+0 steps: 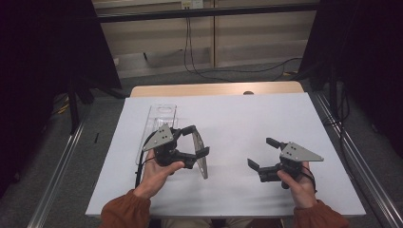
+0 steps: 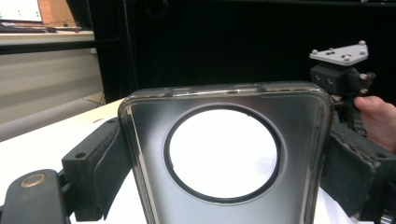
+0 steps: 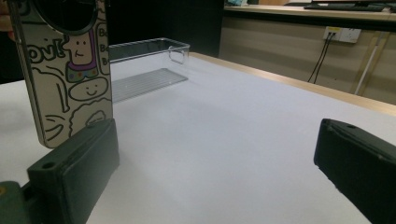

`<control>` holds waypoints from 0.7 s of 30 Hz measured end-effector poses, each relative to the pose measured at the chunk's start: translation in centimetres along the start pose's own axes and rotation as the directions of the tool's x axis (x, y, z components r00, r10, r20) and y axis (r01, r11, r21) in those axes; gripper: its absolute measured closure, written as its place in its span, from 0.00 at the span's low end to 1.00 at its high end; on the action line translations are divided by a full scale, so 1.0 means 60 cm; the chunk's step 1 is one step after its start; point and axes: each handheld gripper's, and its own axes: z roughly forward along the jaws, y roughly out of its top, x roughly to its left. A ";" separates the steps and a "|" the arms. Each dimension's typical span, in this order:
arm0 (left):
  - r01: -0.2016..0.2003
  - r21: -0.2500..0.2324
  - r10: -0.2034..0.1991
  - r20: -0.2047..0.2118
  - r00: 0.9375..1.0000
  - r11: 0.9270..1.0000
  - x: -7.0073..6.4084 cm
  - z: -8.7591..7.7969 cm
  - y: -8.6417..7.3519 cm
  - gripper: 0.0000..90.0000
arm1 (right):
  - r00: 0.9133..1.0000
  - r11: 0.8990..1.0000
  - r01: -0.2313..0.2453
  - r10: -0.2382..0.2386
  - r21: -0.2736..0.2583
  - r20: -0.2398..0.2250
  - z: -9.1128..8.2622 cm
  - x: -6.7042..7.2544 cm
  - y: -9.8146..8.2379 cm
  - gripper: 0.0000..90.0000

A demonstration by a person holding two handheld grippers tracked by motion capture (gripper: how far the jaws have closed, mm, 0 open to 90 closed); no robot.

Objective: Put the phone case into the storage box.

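Left gripper (image 1: pixel 198 140), at 9 o'clock on the table (image 1: pixel 266 118), clamped on a phone case (image 1: pixel 203 161) — both pads pressed to the case's long edges, seen from the left gripper view as a clear shell (image 2: pixel 224 154) with a round camera cutout. Case lifted off the surface and held on edge, its cartoon-printed back (image 3: pixel 70 70) turned toward the right gripper view. Right gripper (image 1: pixel 263 153), at 4 o'clock, jaws spread wide and empty, well apart from the case. Clear plastic tray (image 1: pixel 159 118) lying at 10 o'clock just beyond the left gripper, apparently empty. Judged progress — pickup done, case secured in the air; still to come, probably, a handover or a placing into the tray, neither yet begun.
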 end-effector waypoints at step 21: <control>0.027 -0.046 -0.029 -0.048 0.998 0.999 0.013 -0.040 0.040 0.13 | 0.986 0.999 -0.036 0.040 -0.025 0.161 -0.068 -0.014 -0.020 0.00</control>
